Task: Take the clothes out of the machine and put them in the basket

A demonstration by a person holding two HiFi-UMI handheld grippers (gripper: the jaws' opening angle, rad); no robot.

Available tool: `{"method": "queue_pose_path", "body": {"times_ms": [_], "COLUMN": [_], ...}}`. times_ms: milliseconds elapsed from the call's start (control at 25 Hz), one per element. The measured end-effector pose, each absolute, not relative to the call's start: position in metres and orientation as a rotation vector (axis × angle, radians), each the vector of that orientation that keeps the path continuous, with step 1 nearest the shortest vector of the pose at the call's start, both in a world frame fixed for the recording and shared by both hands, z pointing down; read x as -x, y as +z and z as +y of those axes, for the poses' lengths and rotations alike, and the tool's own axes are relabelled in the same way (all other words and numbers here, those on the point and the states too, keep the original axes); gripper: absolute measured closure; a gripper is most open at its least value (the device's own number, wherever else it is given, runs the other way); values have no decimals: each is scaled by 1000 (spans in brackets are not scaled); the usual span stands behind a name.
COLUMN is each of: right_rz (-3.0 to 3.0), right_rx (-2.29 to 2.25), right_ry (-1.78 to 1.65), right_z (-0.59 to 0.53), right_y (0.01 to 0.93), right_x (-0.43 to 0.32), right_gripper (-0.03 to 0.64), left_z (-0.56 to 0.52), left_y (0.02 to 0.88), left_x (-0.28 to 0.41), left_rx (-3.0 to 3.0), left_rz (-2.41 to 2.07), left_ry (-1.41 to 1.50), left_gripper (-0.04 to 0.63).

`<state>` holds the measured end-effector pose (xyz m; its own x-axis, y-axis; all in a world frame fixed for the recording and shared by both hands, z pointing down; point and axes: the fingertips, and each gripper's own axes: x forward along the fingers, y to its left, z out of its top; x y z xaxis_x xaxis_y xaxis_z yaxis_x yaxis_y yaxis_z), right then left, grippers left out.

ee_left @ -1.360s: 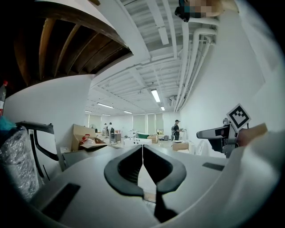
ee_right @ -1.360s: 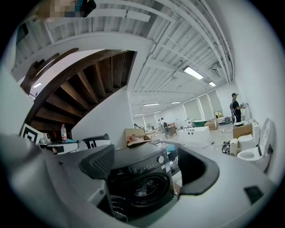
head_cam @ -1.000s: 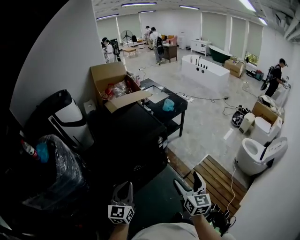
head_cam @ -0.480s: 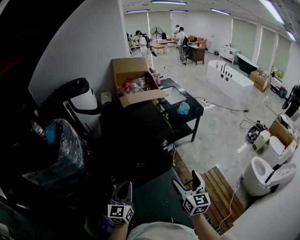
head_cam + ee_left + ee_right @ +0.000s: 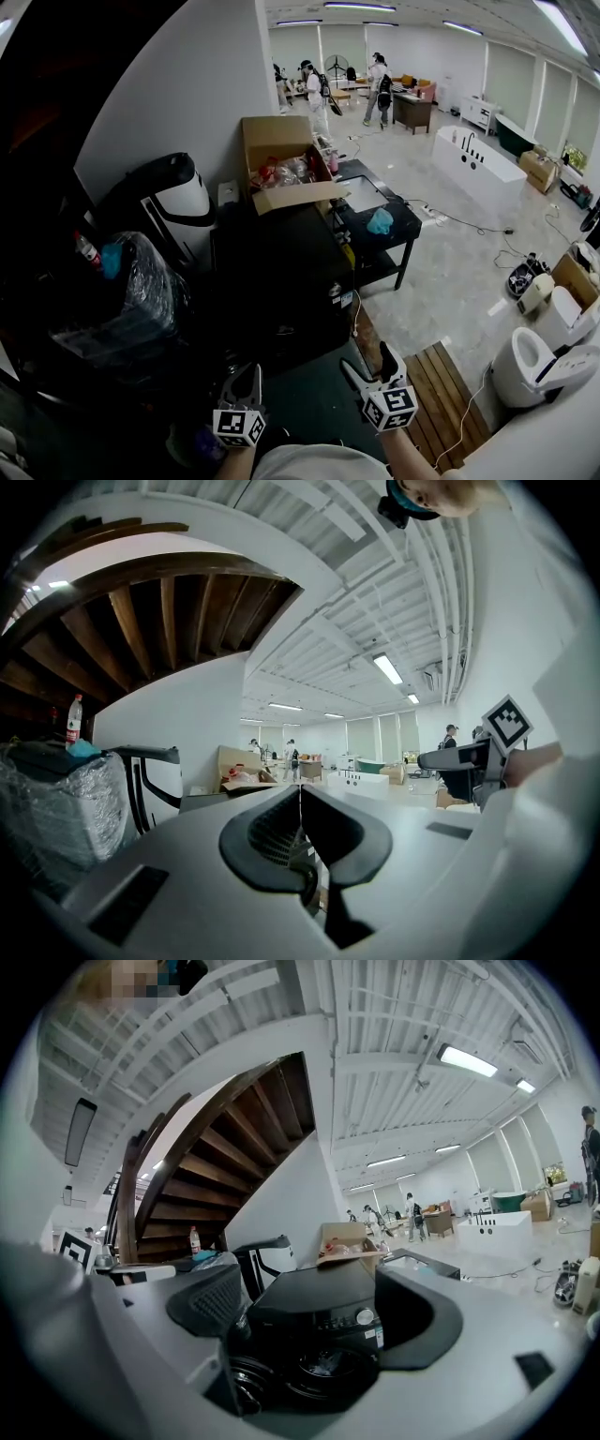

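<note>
Now the left hand-held gripper (image 5: pixel 247 379) is pressed together, empty. The right hand-held gripper (image 5: pixel 367 360) is spread, with the black washing machine (image 5: pixel 314 1321) ahead of it.

The washing machine (image 5: pixel 277 267) is flanked by a wrapped bundle (image 5: pixel 131 309) at left & a low table (image 5: pixel 405 223) at right, w/ a cardboard box (image 5: pixel 281 150) set behind it and a toilet (image 5: pixel 530 361) farther right.
</note>
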<state>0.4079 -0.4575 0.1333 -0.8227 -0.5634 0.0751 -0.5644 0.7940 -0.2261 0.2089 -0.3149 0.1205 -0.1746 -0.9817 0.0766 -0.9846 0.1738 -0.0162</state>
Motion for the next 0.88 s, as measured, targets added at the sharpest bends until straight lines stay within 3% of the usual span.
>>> {"method": "queue_pose_path", "body": {"times_ms": [880], "right_rz": [-2935], "right_rx": [-844], "right_ry": [405], "right_z": [-463], "right_y": [151], "right_x": [-383], "right_gripper": [183], "left_z": [-327], "left_y": [133], "left_x": [-204], "left_rx": [-1957], "left_rz": [-2361], "left_ry": [65], "left_gripper": [575]}}
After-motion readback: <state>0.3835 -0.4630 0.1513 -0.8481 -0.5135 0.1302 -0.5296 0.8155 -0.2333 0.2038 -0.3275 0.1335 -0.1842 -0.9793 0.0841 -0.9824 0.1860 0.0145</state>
